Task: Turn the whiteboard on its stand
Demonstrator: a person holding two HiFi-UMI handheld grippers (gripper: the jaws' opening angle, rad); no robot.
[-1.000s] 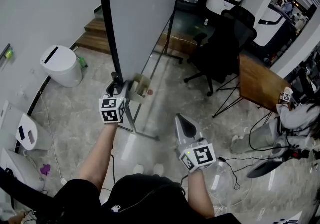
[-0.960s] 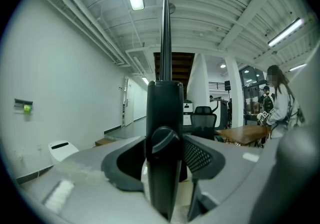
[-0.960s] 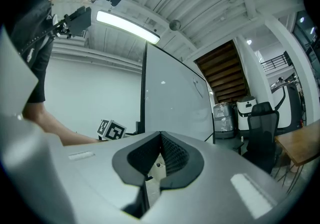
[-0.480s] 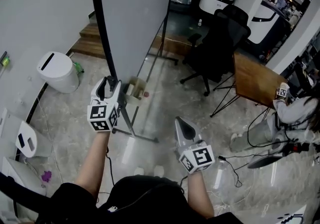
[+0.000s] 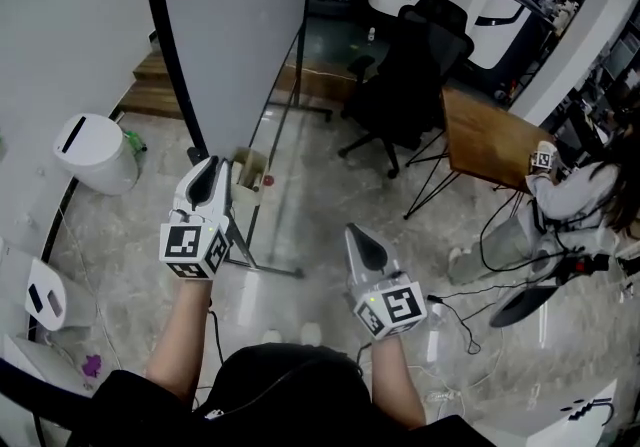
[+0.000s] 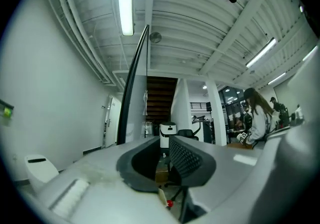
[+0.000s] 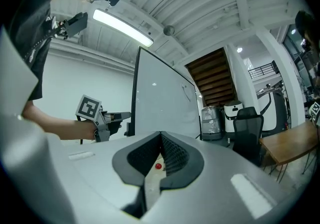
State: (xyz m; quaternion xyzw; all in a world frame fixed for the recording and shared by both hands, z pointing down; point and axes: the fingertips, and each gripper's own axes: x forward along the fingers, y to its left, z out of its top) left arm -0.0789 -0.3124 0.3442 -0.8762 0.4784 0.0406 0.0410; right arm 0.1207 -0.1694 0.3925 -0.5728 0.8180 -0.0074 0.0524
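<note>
Your left hand-held gripper (image 5: 208, 167) is closing with nothing between its jaws, just beside the black edge (image 5: 163, 45) of the whiteboard (image 5: 235, 25), which rises ahead of it. Your right hand-held gripper (image 5: 356, 235) is closed and empty, well apart from the board, with open floor (image 5: 320, 185) ahead.

Head view steeply down; whiteboard (image 5: 240, 35) in all views
</note>
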